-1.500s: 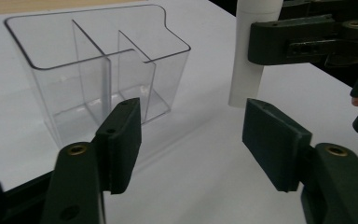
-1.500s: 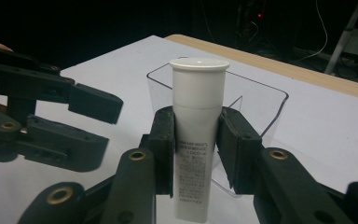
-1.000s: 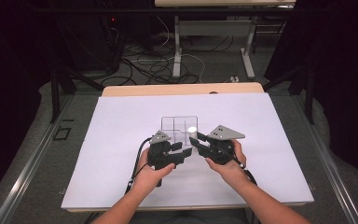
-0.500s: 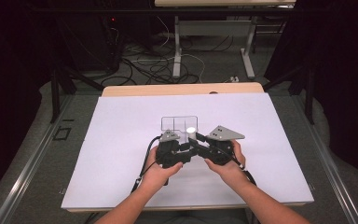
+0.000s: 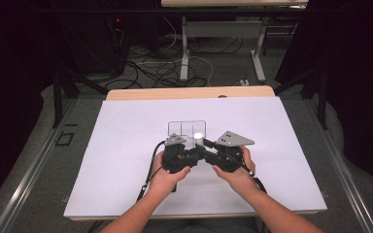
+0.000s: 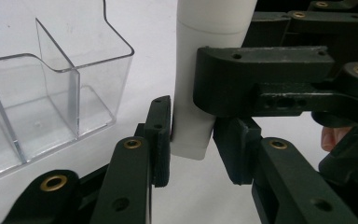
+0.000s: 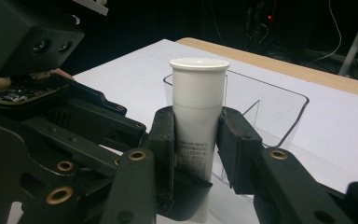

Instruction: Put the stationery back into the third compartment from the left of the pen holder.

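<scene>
Above the white table cover (image 5: 126,160), near its middle, both grippers met on one white tube (image 5: 198,137) that stood just in front of the clear divided organizer (image 5: 187,127). A second before, the left gripper (image 6: 193,140) had been turned away from the tube with its jaws wider; by this moment it had swung in beside the right gripper (image 7: 196,140) and its jaws had just been closing around the tube's lower end. In the left gripper view, the left pad lay against the tube wall, while a thin gap seemed to remain at the right pad, so a firm clamp there could not be confirmed. The right gripper's jaws were clamped on the tube's middle, as they had been a second earlier, and its hand had kept still.

This change suggested a two-handed step was beginning: a handover, or a hold for working the cap (image 7: 199,64).

The tube stood upright, long axis vertical, capped end pointing up and base pointing down toward the table. Whether the base touched the cover could not be told. Printed text ran along its length.
</scene>
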